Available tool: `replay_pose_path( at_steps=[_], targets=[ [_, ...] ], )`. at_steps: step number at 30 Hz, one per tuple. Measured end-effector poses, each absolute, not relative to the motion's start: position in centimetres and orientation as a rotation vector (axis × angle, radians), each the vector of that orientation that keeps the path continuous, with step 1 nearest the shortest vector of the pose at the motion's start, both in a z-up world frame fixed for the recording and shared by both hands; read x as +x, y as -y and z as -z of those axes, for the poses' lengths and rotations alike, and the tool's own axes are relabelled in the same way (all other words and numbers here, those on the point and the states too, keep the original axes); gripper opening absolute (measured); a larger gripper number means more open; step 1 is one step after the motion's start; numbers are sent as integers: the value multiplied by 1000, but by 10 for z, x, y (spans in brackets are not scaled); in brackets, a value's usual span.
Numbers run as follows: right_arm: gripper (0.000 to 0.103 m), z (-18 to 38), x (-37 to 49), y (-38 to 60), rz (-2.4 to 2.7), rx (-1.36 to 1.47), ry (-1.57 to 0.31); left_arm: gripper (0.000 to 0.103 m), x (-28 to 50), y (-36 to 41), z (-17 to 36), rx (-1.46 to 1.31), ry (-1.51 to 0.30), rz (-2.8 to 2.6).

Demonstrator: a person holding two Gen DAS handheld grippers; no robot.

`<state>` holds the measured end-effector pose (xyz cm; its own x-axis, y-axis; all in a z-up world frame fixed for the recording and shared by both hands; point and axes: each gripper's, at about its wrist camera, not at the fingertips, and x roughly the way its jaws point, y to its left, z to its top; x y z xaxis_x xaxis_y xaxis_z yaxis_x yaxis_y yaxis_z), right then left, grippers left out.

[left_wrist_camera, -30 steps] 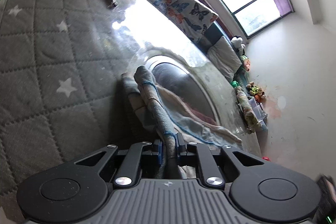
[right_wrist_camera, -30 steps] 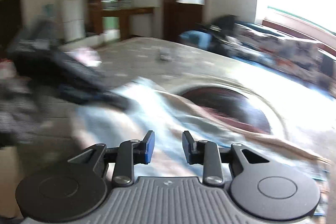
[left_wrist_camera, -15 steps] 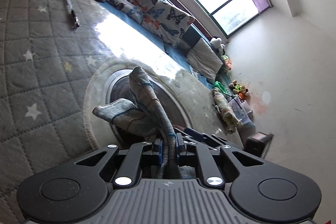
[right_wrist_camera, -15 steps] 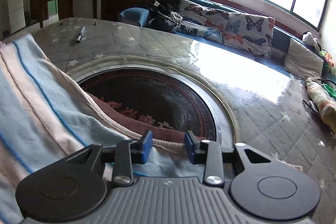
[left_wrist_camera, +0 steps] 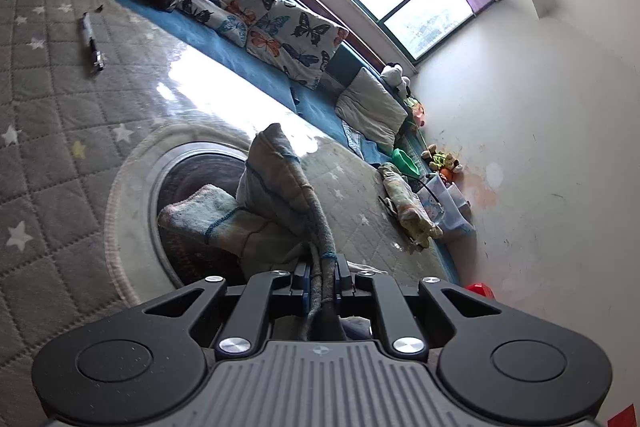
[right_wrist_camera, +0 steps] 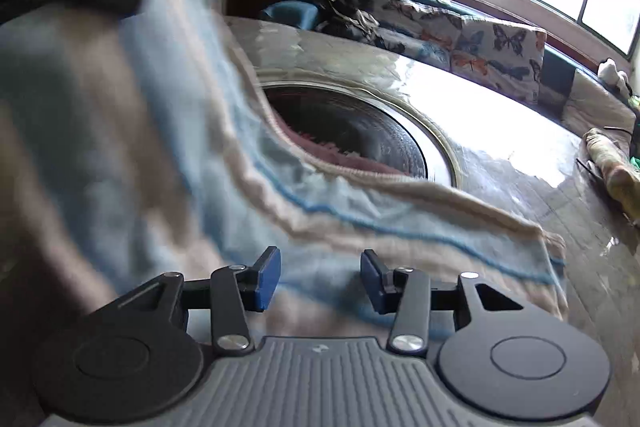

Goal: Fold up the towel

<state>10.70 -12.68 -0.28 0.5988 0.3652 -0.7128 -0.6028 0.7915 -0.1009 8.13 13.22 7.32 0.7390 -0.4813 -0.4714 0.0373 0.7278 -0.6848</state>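
A light blue towel (left_wrist_camera: 280,195) with tan bands and blue stripes is bunched in the left wrist view, and my left gripper (left_wrist_camera: 322,273) is shut on a doubled edge of it. In the right wrist view the same towel (right_wrist_camera: 168,155) hangs raised at the left and slopes down to a corner lying on the table at the right. My right gripper (right_wrist_camera: 320,281) stands open just in front of the cloth, nothing between its blue pads (right_wrist_camera: 267,277). The other gripper appears blurred and dark at the towel's upper left edge.
The table is covered by a grey quilted star-print cloth (left_wrist_camera: 48,155) under glass, with a round dark inset (right_wrist_camera: 360,135) at its middle. A small pen-like object (left_wrist_camera: 91,43) lies far left. A rolled cloth (left_wrist_camera: 408,211) sits at the far edge. A butterfly-print bench (right_wrist_camera: 480,39) runs under the windows.
My left gripper has lifted the towel edge higher and farther from the table. The towel now hangs raised and blurred across the right wrist view, and my right gripper has opened wider.
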Motion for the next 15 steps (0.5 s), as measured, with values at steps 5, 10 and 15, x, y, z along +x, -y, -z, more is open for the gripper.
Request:
replay_pose_path(
  at_steps=[5, 10, 15],
  targets=[
    [56, -2, 57, 147, -652, -372, -731, 12, 85, -112, -83, -681, -700, 311],
    [57, -4, 31, 169, -658, -371, -701, 12, 92, -81, -99, -629, -703, 327],
    [59, -12, 34, 211, -581, -258, -669, 12, 108, -41, -109, -582, -717, 346]
  ],
)
